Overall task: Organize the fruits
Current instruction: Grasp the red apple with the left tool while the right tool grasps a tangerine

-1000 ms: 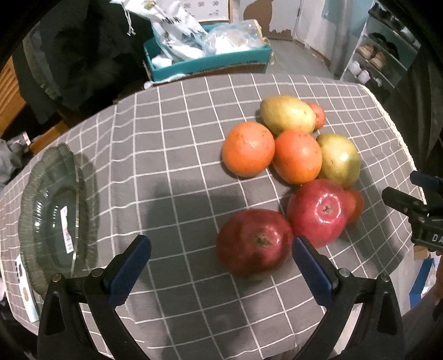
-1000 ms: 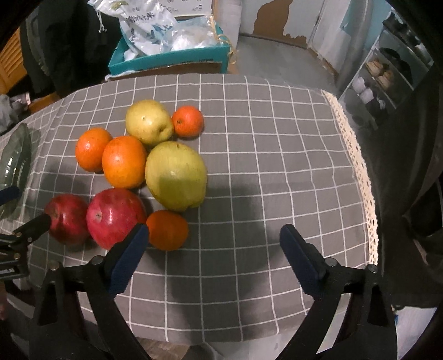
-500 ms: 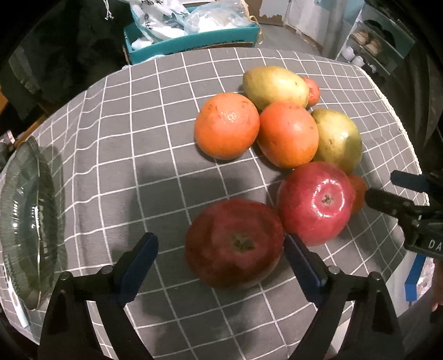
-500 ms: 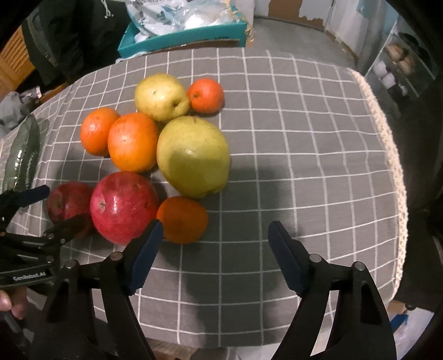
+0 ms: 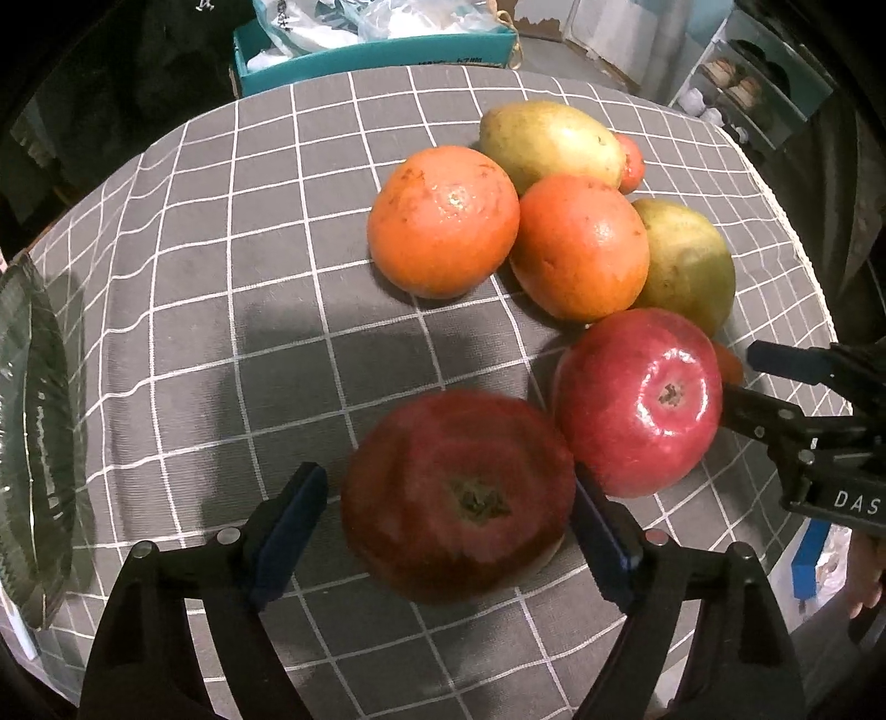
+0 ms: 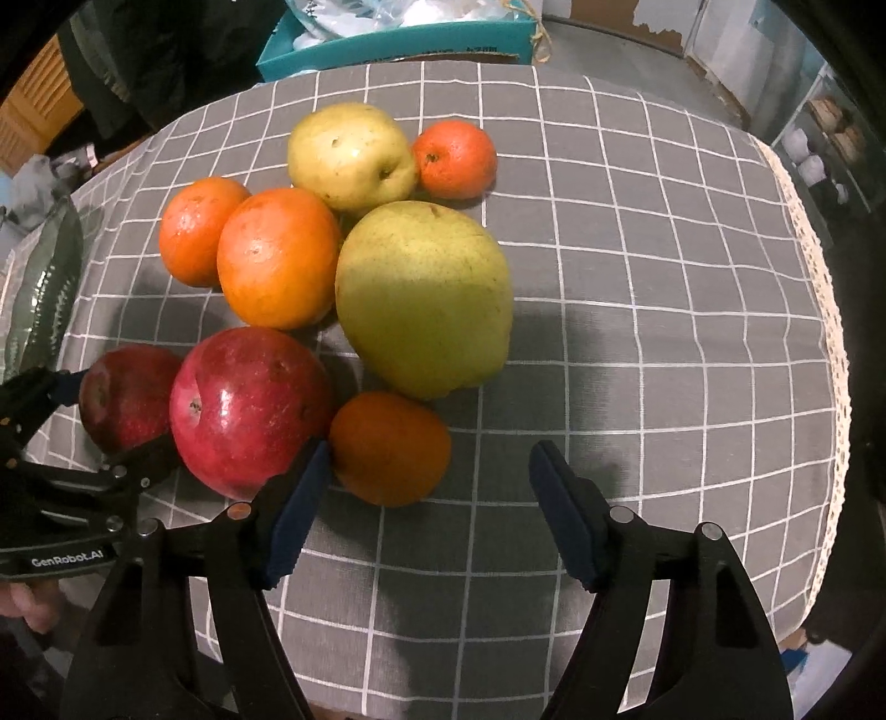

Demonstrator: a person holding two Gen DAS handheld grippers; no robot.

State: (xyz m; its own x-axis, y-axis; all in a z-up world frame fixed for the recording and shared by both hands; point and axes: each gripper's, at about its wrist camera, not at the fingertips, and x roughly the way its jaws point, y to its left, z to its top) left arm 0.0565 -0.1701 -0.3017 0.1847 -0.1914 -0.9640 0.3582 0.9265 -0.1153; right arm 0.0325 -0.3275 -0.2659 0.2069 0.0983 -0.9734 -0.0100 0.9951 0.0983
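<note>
- The left hand-held gripper (image 5: 448, 520) points steeply down with a dark red apple (image 5: 459, 495) between its jaws. The jaws have just been closing; the right pad looks to be at the apple's skin, while a thin gap shows at the left pad, so no grip yet.
- Just right of that apple, touching it, lies a shiny red apple (image 5: 637, 401).
- The right hand-held gripper (image 6: 429, 512) also points down, half open, its jaws having just been closing. Its left pad sits against a small orange (image 6: 390, 448); the right pad is well clear, over bare cloth.
- Beyond the small orange lies a big green pear (image 6: 423, 296), touching it.
- Left of the pear sit two oranges (image 6: 277, 257), side by side.
- Farther on are a yellow pear (image 6: 351, 155) and a tangerine (image 6: 454, 158), close together.
- All the fruit lies in one cluster on the worktop (image 6: 637, 277), on a grey checked cloth.
- Far to the left of the left gripper, a glass dish (image 5: 33, 437) sits at the worktop edge.
- Behind the worktop stands a teal box (image 5: 376, 52) holding plastic bags.
</note>
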